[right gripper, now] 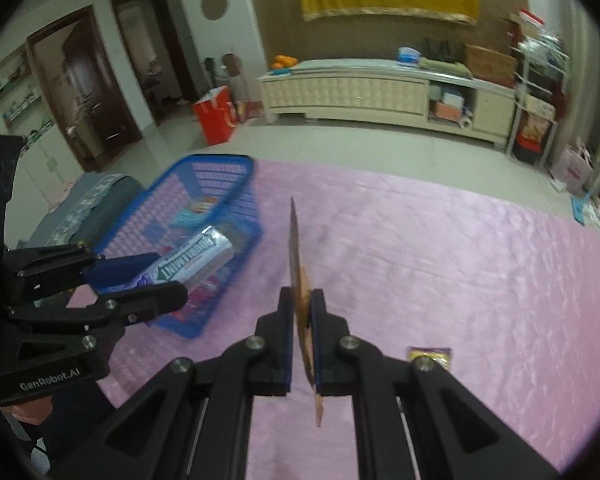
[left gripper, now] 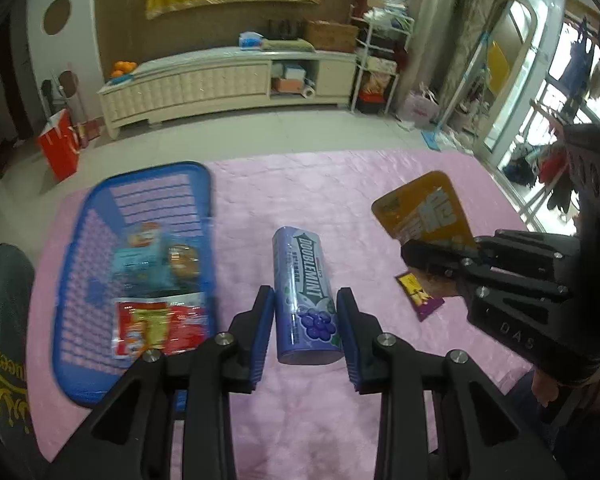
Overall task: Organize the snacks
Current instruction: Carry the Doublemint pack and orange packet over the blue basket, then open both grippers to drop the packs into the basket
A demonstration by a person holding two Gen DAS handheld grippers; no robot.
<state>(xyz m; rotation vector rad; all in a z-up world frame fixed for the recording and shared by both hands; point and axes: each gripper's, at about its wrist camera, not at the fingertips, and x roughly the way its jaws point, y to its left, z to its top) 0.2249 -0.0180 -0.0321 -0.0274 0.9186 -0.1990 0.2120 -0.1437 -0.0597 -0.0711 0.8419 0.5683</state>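
Your left gripper (left gripper: 305, 322) clamps the purple cylindrical Doublemint gum tub (left gripper: 303, 296) by its end (right gripper (right gripper: 302, 338) pinches the flat orange snack packet (right gripper: 296, 256)), so a swing toward the blue plastic basket (left gripper: 100, 200) could slip it.

A purple gum pack (left gripper: 304, 296) stands mid-frame; a flat orange pouch (left gripper: 424, 210) at right; the blue basket (left gripper: 100, 208) at left holds snacks.

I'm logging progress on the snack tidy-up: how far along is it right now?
Partly done. The blue basket already holds several packets, including a red one. In hand: the left gripper holds the Doublemint pack and the right gripper pinches a flat orange packet, both lifted off the pink cloth. Left: one small purple packet lying on the cloth.
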